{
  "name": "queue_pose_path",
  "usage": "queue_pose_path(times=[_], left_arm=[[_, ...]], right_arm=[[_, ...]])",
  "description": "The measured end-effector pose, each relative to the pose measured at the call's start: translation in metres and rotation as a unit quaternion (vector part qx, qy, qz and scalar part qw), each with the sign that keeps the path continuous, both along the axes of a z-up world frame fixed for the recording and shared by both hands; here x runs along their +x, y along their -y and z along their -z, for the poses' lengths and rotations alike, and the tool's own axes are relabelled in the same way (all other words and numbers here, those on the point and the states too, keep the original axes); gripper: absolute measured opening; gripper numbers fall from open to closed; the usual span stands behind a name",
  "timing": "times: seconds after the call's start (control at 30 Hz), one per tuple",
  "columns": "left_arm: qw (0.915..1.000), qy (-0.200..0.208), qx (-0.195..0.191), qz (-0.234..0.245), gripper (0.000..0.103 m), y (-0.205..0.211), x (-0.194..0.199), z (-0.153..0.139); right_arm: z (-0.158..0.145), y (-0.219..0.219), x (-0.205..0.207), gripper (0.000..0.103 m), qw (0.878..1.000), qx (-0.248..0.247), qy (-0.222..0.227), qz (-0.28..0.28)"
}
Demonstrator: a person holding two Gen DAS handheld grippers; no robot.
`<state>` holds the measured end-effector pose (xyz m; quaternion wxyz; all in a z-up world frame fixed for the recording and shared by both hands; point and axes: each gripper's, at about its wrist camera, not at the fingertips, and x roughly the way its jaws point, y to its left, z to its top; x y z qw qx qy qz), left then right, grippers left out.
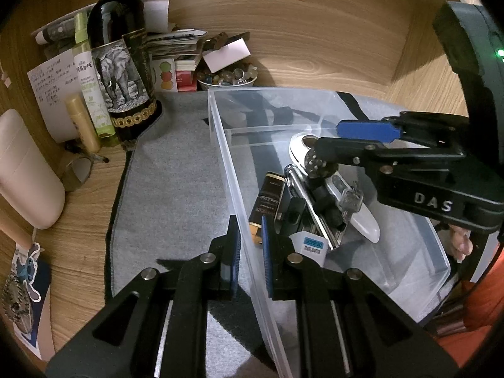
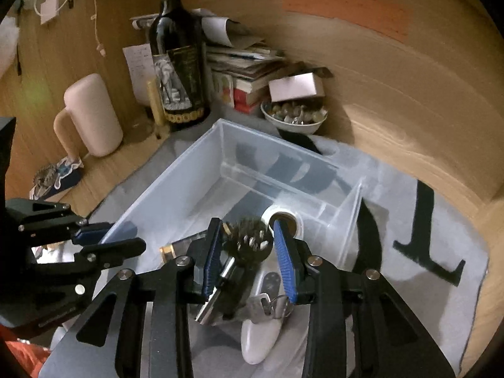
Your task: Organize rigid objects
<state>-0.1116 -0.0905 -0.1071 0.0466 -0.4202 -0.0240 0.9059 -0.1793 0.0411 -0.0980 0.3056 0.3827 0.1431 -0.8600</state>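
A clear plastic bin (image 1: 226, 157) sits on a grey mat (image 1: 176, 173); it also shows in the right wrist view (image 2: 176, 173). Inside lie a white remote (image 1: 365, 220), keys (image 1: 351, 200), a black-gold box (image 1: 267, 195), a metal tool (image 1: 307, 198), a white adapter (image 1: 310, 247) and a black studded ball (image 1: 318, 162). My left gripper (image 1: 250, 245) is shut on the bin's left wall. My right gripper (image 2: 249, 252) is open over the bin, its fingers either side of the studded ball (image 2: 252, 242), above the remote (image 2: 261, 330) and keys (image 2: 274, 304).
A dark wine bottle (image 1: 123, 60), a green spray bottle (image 1: 89, 75), a yellow tube (image 1: 82, 123) and a pink jug (image 1: 25, 170) stand at the left. A bowl of stones (image 1: 226, 77) and stacked papers (image 1: 176, 44) sit behind the bin. Wooden walls surround the desk.
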Motion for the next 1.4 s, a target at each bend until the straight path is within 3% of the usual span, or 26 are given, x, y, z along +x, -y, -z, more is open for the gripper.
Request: queue_pose_path(times=[0.33,0.4,0.47,0.57,0.63,0.8,0.93,1.23,1.4], left_arm=[[1.0,-0.004,0.0,-0.003,0.013,0.001,0.0,-0.001],[1.0,-0.006,0.001,-0.006,0.023,0.0,0.0,-0.003],[0.9998,-0.018,0.002,-0.008,0.047,-0.003,0.004,-0.007],[0.9981,-0.056,-0.023,-0.014,0.062,-0.012,0.014,-0.017],[0.9965,-0.077,-0.029,-0.014,0.069,-0.018,0.022,-0.025],[0.9907,-0.134,-0.021,-0.01,0.081,-0.032,0.048,-0.05],[0.9798,-0.199,-0.012,-0.008,0.097,-0.043,0.074,-0.071],[0.955,-0.296,-0.015,-0.003,0.102,-0.069,0.12,-0.097],[0.9482,-0.318,-0.006,-0.004,0.103,-0.074,0.136,-0.102]], right_arm=[[-0.023,-0.028,0.022,0.073,0.998,-0.016,-0.05,0.036],[-0.026,-0.034,0.027,0.081,0.997,-0.02,-0.058,0.046],[-0.029,-0.042,0.033,0.083,0.996,-0.029,-0.062,0.056],[-0.034,-0.052,0.043,0.083,0.995,-0.043,-0.063,0.071],[-0.038,-0.06,0.052,0.085,0.993,-0.05,-0.073,0.081],[-0.052,-0.082,0.081,0.103,0.984,-0.071,-0.12,0.113],[-0.064,-0.099,0.107,0.103,0.975,-0.09,-0.156,0.13],[-0.077,-0.123,0.147,0.103,0.958,-0.124,-0.215,0.146],[-0.079,-0.13,0.156,0.103,0.954,-0.141,-0.219,0.147]])
